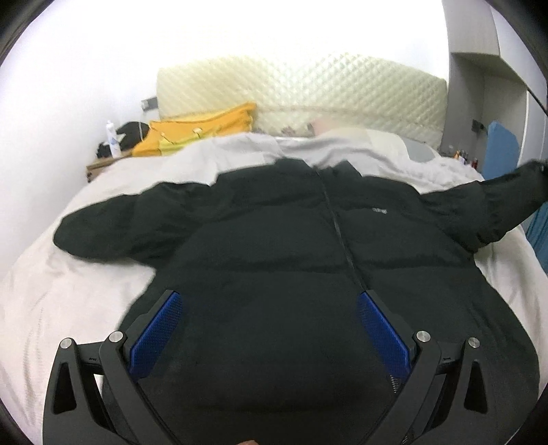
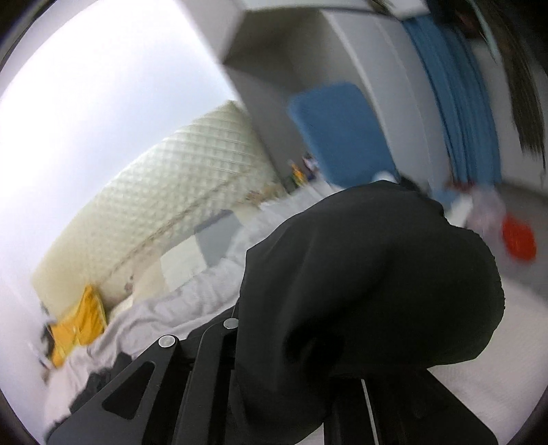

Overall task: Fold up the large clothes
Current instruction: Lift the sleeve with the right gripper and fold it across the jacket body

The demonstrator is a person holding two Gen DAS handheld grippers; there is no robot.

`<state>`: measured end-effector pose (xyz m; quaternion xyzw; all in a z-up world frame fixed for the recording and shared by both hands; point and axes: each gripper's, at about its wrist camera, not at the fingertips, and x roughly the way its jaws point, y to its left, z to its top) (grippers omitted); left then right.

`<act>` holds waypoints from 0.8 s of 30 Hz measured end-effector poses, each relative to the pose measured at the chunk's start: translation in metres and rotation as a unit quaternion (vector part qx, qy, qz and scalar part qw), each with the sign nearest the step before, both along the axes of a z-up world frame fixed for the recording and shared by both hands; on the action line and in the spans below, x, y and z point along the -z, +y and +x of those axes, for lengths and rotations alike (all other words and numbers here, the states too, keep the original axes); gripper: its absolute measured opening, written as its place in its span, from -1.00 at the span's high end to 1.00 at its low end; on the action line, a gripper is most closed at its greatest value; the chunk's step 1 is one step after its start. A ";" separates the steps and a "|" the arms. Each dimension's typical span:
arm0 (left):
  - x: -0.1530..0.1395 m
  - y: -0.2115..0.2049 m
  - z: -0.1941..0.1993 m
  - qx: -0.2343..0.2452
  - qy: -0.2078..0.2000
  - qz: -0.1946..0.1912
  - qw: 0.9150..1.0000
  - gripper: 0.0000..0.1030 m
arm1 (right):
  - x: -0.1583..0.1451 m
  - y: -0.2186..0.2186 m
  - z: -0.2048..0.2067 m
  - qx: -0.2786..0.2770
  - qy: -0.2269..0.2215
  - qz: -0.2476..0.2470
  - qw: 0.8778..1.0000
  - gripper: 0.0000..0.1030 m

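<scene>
Bed point(image 1: 51, 294): jacket point(image 1: 274, 239) flat, collar twd headboard point(image 1: 342, 92), sleeves sideways.

Both fisheye views bend hard at the dark rims, the wall point(image 1: 239, 30) behind the bed is blown out white, and the right wrist view is smeared with motion blur, especially the curtain point(image 2: 455, 102).

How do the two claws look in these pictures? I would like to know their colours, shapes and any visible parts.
The left claw has two matte black plastic fingers, each lined inside with a blue ribbed pad. Angular black linkage arms with triangular cut-outs carry round silver pivot pins. The right claw shows the same black linkage, cut-outs and silver pins; black fabric hides its pads. No cables or sleeves are visible.
</scene>
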<state>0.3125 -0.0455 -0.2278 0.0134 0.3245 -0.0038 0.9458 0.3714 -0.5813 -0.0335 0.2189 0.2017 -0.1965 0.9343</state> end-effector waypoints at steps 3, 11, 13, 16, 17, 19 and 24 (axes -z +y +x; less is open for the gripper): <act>-0.012 0.015 -0.009 -0.011 -0.012 0.010 1.000 -0.99 | -0.039 0.056 0.012 -0.038 -0.004 -0.043 0.998 0.83; -0.030 0.061 -0.028 -0.029 -0.026 0.007 0.999 -0.99 | -0.080 0.229 0.036 -0.149 -0.003 -0.137 0.979 0.82; -0.032 0.073 -0.030 -0.036 -0.027 0.003 0.999 -0.99 | -0.075 0.268 0.046 -0.176 -0.003 -0.140 0.974 0.82; -0.033 0.092 -0.033 -0.051 -0.031 -0.006 0.998 -0.99 | -0.053 0.330 0.057 -0.222 0.000 -0.145 0.964 0.81; -0.033 0.099 -0.034 -0.055 -0.032 -0.014 0.998 -0.99 | -0.043 0.354 0.060 -0.239 0.005 -0.147 0.960 0.80; -0.032 0.111 -0.035 -0.062 -0.033 -0.031 0.997 -0.99 | -0.016 0.399 0.067 -0.274 0.019 -0.155 0.949 0.80; -0.028 0.127 -0.032 -0.071 -0.033 -0.046 0.996 -0.99 | 0.052 0.484 0.079 -0.336 0.062 -0.160 0.926 0.78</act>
